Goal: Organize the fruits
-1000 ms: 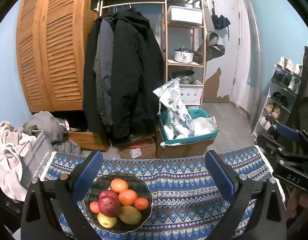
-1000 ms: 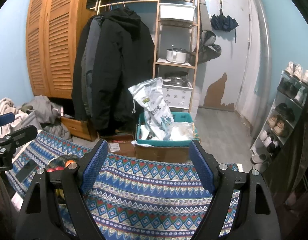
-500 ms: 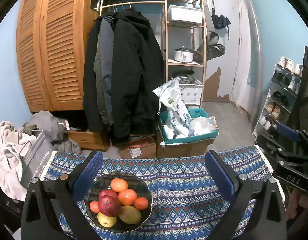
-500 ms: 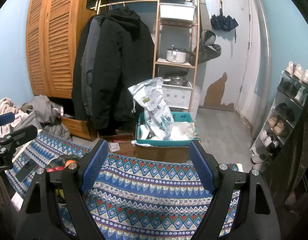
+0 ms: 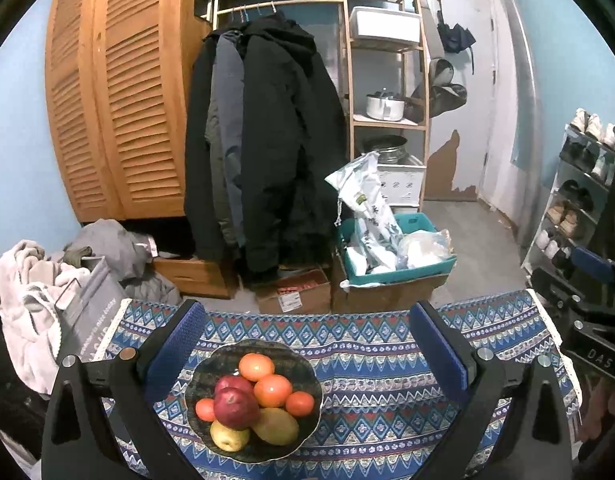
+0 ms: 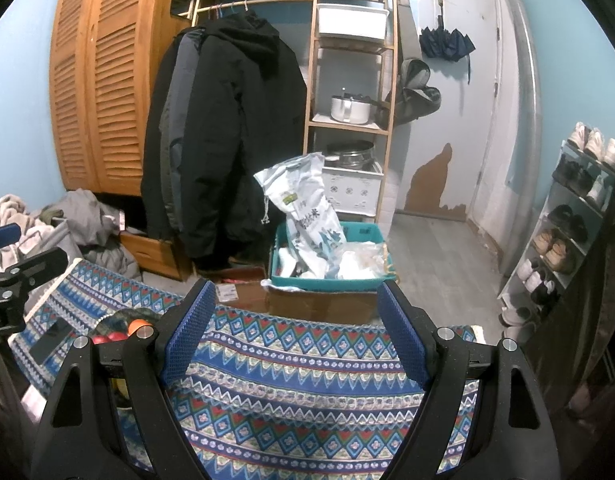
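The cloth (image 5: 367, 364) under both grippers carries blue, red and cream zigzag and diamond bands. Between the left gripper (image 5: 307, 344) fingers, with their blue textured pads (image 5: 175, 344), a dark bowl (image 5: 307, 436) holds orange tangerines (image 5: 272, 390), deep red apples (image 5: 235, 407) and yellow-green fruit (image 5: 229, 436). Beyond the right gripper (image 6: 295, 332) sits a teal crate (image 6: 371, 236).

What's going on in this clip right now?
A person holds two tongs over a table with a blue patterned cloth. The left tongs hang open above a dark bowl piled with oranges, red apples and yellowish fruit. The right tongs are open over bare cloth. Nothing is gripped yet.
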`<action>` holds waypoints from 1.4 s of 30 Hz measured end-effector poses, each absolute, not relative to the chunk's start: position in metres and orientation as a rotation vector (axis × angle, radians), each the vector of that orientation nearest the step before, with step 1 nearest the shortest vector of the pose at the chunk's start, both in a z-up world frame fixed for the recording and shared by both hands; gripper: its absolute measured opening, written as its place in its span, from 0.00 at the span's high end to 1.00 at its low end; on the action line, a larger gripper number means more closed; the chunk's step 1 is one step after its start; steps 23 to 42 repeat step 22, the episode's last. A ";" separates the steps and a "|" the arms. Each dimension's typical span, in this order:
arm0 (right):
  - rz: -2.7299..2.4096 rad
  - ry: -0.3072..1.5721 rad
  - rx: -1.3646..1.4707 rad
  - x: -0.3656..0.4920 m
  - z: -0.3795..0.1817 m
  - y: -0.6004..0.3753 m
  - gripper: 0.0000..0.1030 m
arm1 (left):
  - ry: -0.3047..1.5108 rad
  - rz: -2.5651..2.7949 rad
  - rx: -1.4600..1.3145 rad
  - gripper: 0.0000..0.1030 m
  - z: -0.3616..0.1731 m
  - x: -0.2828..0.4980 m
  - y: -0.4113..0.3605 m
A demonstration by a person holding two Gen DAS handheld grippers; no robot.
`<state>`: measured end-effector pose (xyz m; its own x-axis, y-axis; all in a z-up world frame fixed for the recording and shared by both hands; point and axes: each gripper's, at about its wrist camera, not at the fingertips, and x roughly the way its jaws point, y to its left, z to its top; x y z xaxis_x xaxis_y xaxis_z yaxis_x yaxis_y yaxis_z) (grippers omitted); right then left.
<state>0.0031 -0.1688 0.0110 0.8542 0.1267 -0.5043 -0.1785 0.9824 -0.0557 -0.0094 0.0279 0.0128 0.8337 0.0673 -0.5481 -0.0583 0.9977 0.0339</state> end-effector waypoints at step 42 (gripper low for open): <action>0.157 0.528 -0.111 0.004 0.008 -0.171 0.21 | 0.582 0.076 -0.037 0.01 0.015 -0.008 0.038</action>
